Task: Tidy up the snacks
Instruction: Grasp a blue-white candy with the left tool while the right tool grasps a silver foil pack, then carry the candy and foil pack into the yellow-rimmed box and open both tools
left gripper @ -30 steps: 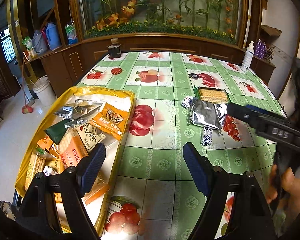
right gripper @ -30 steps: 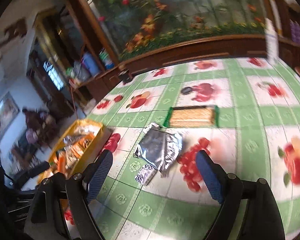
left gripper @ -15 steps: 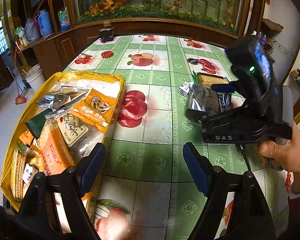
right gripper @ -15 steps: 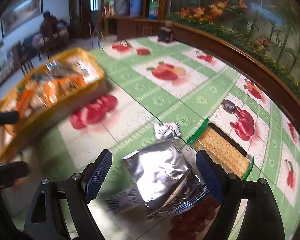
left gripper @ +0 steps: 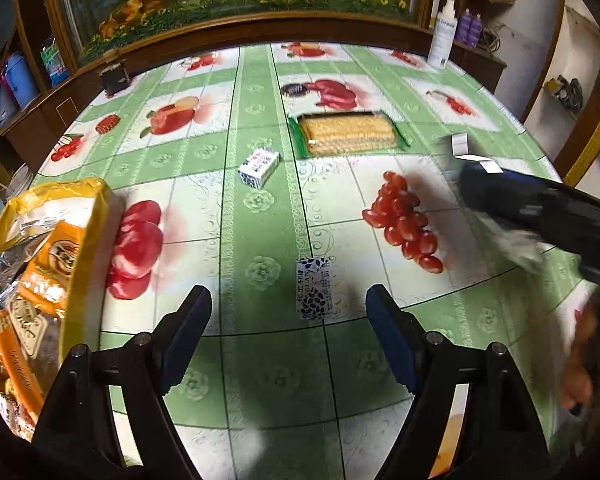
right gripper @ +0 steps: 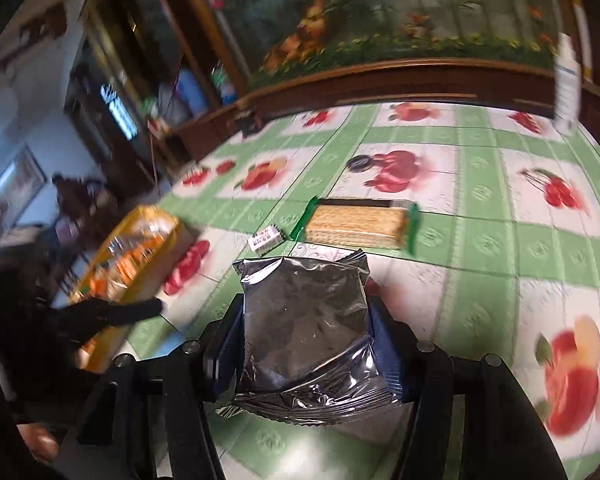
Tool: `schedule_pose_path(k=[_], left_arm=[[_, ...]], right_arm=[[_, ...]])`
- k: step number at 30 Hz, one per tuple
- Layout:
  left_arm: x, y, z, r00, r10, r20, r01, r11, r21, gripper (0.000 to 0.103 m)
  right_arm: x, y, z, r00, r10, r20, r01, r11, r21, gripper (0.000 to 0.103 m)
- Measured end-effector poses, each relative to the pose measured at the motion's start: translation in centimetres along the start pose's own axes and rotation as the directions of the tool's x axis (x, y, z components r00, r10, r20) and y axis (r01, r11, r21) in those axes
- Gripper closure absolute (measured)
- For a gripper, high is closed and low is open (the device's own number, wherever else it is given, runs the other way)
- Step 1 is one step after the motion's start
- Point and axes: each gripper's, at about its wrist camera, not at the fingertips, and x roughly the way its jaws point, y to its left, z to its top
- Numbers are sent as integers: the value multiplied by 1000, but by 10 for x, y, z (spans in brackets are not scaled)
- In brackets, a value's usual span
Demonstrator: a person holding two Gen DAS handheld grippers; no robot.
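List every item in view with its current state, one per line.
Right tool: jaws just closed, shut on the silver foil packet.
Silver foil packet: gripped, crumpled at its base.
Left tool: open, empty.
Small patterned sachet: flat on the tablecloth, ahead of the left tool.
Cracker pack: lying flat, sealed.
Small white box: lying loose.
Yellow bag: open, holding snacks.
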Motion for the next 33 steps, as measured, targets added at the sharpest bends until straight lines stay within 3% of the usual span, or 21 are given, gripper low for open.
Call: schedule_pose_path(k=[2, 4, 6, 11, 14, 17, 21, 27, 33], left_arm=[[10, -1, -1, 1000, 16, -17, -16, 1000, -1, 28], [13, -1, -2, 1000, 7, -6, -7, 1000, -17, 48], [11, -2, -2, 1000, 30, 2, -30, 1000, -4, 86], [-2, -1, -9, 996, 79, 41, -79, 997, 3, 87], [-33, 4, -15, 986, 116, 119, -115, 993, -11, 87], [-69, 14, -19, 968, 156, 197, -151, 988, -38, 87], [-111, 33, -29, 940, 207, 270, -188, 978, -94, 87], [-139, 59, -43, 920, 255, 298, -218, 964, -151, 87], [-150, 83, -58, 912, 280, 300, -227, 953, -200, 86]], right_arm=[[-17, -5, -10, 1000, 12, 18, -13, 999, 46, 43], [-28, -10, -17, 999, 24, 36, -28, 995, 93, 43], [-39, -13, -23, 998, 39, 59, -46, 990, 130, 43], [-59, -3, -37, 990, 71, 124, -91, 982, 163, 43], [-71, 5, -45, 977, 132, 166, -163, 969, 187, 43], [-80, 15, -49, 962, 186, 199, -226, 953, 202, 43], [-86, 38, -51, 954, 210, 215, -250, 952, 179, 43], [-86, 75, -51, 938, 269, 220, -302, 944, 134, 43], [-81, 114, -50, 925, 318, 207, -339, 938, 74, 43]])
